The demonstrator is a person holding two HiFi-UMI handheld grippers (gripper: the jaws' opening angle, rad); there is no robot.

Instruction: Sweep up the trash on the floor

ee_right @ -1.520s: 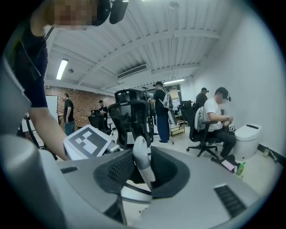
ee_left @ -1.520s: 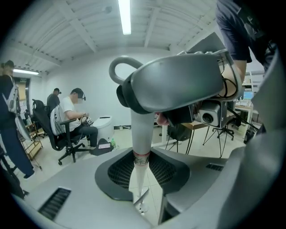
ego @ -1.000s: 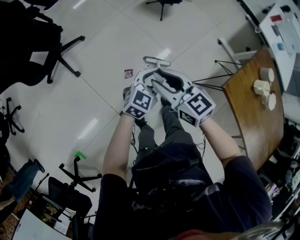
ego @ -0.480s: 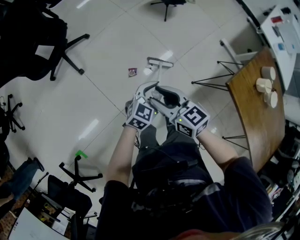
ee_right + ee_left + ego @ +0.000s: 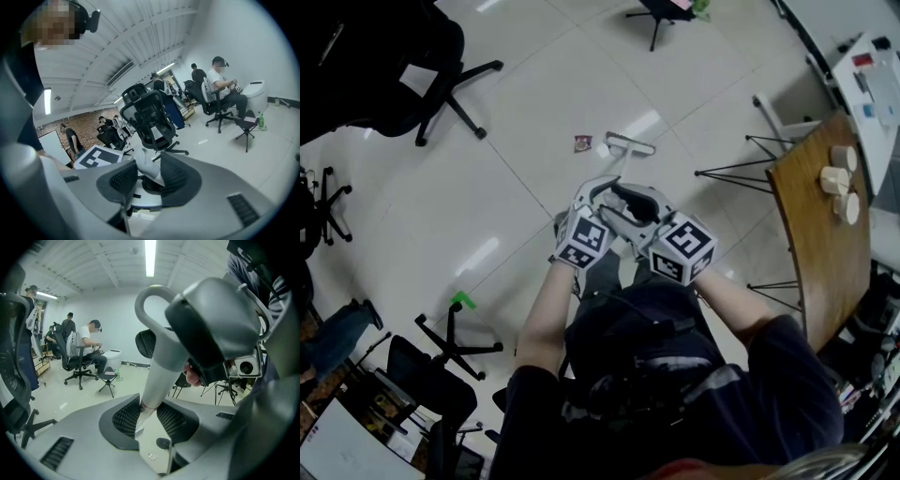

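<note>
Left gripper and right gripper both clamp the broom handle; the right jaws have just widened. Broom head rests on the floor, trash wrapper at its 9 o'clock.

Bright, even light from a ceiling strip lamp glares in streaks on the glossy floor; both gripper views bulge fisheye, corners black.

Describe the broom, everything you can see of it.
The broom is pale grey, plastic-looking: a slim handle with a loop at its top end and a narrow head at the floor, beside a wrapper. It leans away from the person. The left gripper clamps the handle; the right gripper, jaws just opening, has it between its pads.
</note>
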